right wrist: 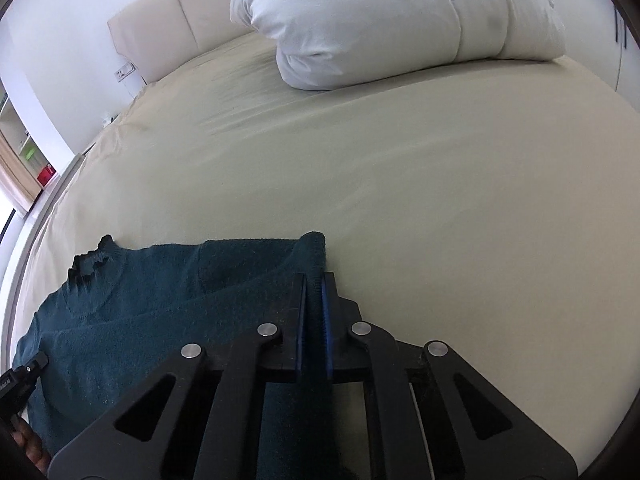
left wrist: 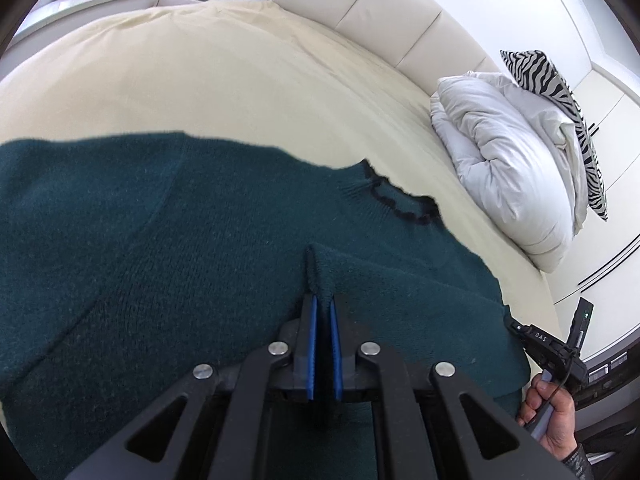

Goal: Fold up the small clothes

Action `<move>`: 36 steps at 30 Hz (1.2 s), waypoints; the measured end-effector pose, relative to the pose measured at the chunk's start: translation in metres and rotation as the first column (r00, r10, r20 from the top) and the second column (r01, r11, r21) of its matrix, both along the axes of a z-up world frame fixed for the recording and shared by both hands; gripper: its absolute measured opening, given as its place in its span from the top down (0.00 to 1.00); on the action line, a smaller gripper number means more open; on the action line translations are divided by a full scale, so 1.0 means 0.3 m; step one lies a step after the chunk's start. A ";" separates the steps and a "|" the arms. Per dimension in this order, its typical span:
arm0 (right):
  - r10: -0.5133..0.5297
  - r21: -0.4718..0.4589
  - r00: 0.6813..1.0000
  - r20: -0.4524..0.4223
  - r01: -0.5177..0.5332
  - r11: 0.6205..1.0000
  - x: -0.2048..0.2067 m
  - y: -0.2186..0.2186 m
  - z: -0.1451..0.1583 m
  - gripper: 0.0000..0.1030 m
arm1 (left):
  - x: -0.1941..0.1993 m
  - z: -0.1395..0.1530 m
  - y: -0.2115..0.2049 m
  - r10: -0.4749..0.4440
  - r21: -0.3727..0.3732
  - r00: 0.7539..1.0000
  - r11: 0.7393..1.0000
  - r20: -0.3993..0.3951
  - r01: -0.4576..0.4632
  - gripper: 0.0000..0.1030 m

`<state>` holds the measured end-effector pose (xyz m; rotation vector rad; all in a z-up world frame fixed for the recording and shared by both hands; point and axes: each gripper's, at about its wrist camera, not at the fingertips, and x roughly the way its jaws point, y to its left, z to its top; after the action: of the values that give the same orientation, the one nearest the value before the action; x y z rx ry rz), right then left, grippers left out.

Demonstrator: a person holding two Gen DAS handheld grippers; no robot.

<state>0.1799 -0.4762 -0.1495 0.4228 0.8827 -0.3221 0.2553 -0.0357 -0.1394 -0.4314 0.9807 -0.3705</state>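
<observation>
A dark teal knit sweater (left wrist: 160, 240) lies spread on the cream bed sheet (left wrist: 200, 72), its black-trimmed collar (left wrist: 404, 200) toward the pillows. My left gripper (left wrist: 323, 298) is shut on a raised pinch of the sweater's fabric. In the right wrist view the same sweater (right wrist: 140, 312) lies at lower left, collar (right wrist: 90, 264) at its far left. My right gripper (right wrist: 314, 278) is shut on a folded edge of the sweater near its right corner. The right gripper also shows in the left wrist view (left wrist: 516, 326) at the sweater's right edge.
A white duvet bundle (left wrist: 508, 160) and a zebra-striped pillow (left wrist: 560, 112) lie at the head of the bed by the cream headboard (left wrist: 380, 12). The duvet (right wrist: 400, 20) is far ahead in the right wrist view. Shelves (right wrist: 28, 152) stand at left.
</observation>
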 end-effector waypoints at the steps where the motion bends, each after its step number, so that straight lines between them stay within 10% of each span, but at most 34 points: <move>1: -0.003 0.018 1.000 0.010 0.003 1.000 -0.002 -0.015 -0.030 0.96 | 0.003 -0.002 0.002 -0.003 -0.001 1.000 1.000 0.002 0.003 0.92; 11: 0.072 -0.070 0.996 0.061 -0.068 0.995 -0.150 0.101 0.147 0.86 | -0.025 0.023 0.010 -0.002 0.008 1.000 1.000 0.006 0.002 0.92; 15: 0.134 -0.170 0.984 -0.116 -0.152 0.974 -0.149 0.200 0.045 0.87 | -0.023 0.016 0.012 -0.008 0.013 1.000 1.000 -0.006 0.008 0.92; 26: 0.034 -0.253 0.990 -0.139 -0.068 0.965 -0.187 0.138 -0.024 0.90 | -0.025 -0.001 0.028 -0.003 -0.001 1.000 1.000 -0.001 0.003 0.89; 29: 0.022 -0.248 0.990 -0.140 -0.057 0.967 -0.187 0.146 0.017 0.86 | -0.038 0.037 0.070 -0.007 -0.058 1.000 0.998 -0.025 0.005 0.70; 32: 0.009 -0.200 0.998 0.058 0.003 0.980 -0.288 0.202 0.159 0.85 | -0.104 0.120 0.196 0.069 -0.078 0.997 0.995 0.029 -0.066 0.41; 36: 0.044 -0.308 0.969 0.242 0.034 0.951 -0.446 0.356 0.317 0.26 | -0.221 0.192 0.449 0.156 -0.099 0.986 0.984 0.060 -0.150 0.41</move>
<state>0.0461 -0.3692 -0.0544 0.1625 0.5759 -0.3874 0.1891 0.0990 -0.0819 -0.5728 0.8611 -0.2910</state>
